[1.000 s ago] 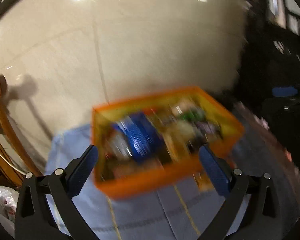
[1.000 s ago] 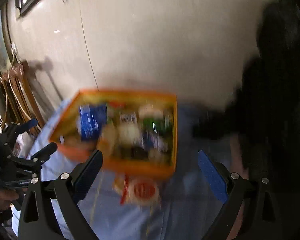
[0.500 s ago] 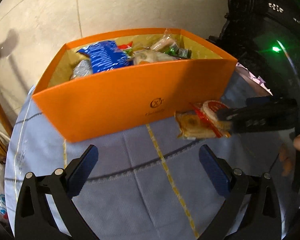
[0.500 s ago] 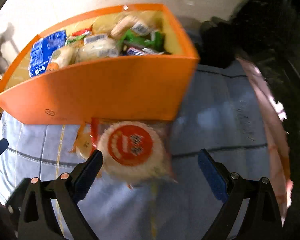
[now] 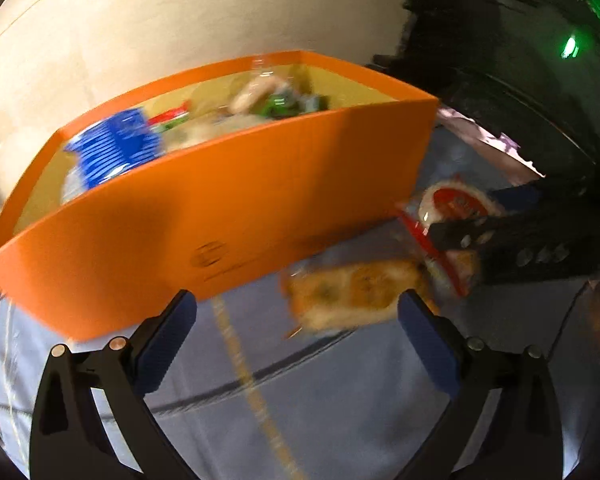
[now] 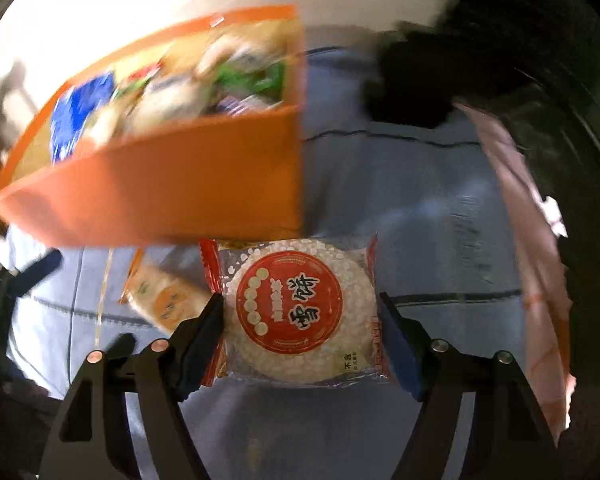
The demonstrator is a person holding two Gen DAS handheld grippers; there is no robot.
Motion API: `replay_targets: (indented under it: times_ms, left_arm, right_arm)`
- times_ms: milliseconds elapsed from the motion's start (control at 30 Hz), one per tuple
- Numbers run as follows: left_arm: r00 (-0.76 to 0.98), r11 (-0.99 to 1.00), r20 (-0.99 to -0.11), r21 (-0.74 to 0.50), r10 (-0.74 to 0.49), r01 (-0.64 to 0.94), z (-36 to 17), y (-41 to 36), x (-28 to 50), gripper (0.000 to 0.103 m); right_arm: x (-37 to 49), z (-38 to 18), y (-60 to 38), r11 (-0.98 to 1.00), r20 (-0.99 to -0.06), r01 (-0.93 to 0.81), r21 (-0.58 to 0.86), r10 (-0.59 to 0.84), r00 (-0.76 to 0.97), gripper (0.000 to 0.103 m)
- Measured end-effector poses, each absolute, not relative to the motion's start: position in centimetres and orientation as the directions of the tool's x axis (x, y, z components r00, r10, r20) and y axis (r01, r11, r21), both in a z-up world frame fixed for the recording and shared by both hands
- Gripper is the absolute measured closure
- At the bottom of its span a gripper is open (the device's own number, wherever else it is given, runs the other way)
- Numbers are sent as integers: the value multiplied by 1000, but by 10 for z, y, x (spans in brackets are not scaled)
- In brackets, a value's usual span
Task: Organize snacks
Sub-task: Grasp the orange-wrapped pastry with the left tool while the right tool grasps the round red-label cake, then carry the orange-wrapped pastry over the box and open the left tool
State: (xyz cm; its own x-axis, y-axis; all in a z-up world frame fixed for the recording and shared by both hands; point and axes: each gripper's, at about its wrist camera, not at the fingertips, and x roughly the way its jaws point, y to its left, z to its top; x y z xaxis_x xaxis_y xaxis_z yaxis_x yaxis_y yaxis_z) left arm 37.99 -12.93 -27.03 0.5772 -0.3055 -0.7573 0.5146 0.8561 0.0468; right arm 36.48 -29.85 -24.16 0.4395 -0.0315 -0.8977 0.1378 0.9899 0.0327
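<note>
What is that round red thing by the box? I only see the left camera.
Observer: A cracker pack, flat on the cloth; the right view shows it whole.
Operator: Who is grabbing it?
Observer: The right tongs have just been closing, with the pack between them and the pads at its edges. I can't tell if they squeeze yet.
Operator: What's on it?
Observer: White characters in a red circle, sharp in the right view.

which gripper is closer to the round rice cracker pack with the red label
Right. The right gripper has just been closing, its fingers either side of the round rice cracker pack. The left gripper hangs open off to the side, by the orange snack pack.
</note>
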Motion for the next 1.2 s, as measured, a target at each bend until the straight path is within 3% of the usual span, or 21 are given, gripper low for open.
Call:
replay_targets:
  times_ms: [300, 333, 367, 400, 433, 567, 867, 1200]
  left_arm:
    - [558, 878, -783, 35, -273, 478, -303, -169, 396, 4]
    - [541, 872, -792, 22, -284, 489, -305, -169, 396, 8]
    - [502, 851, -808, 0, -309, 525, -310, -169, 396, 51]
    - [514, 842, -801, 22, -308, 539, -309, -167, 393, 61]
    - [509, 833, -796, 12, -327, 553, -307, -165, 390, 83]
    - [489, 830, -796, -31, -358, 557, -302, -156, 391, 83]
    - [574, 817, -666, -94, -476, 568, -246, -102, 357, 83]
    - [661, 871, -616, -85, -428, 484, -169, -39, 348, 82]
  right_arm:
    - [350, -235, -328, 969, -893, 231, 88, -27, 449, 28]
    - [350, -234, -328, 970, -892, 228, 88, -25, 452, 28]
    - [351, -234, -327, 971, -890, 222, 88, -24, 456, 28]
    - [355, -232, -328, 972, -888, 220, 87, -25, 460, 28]
    - [355, -231, -327, 971, -885, 220, 91, -23, 465, 28]
    - [355, -227, -323, 971, -883, 218, 95, -18, 468, 27]
    - [333, -210, -295, 980, -853, 174, 97, -8, 522, 27]
    - [308, -135, -263, 986, -775, 92, 138, 50, 630, 27]
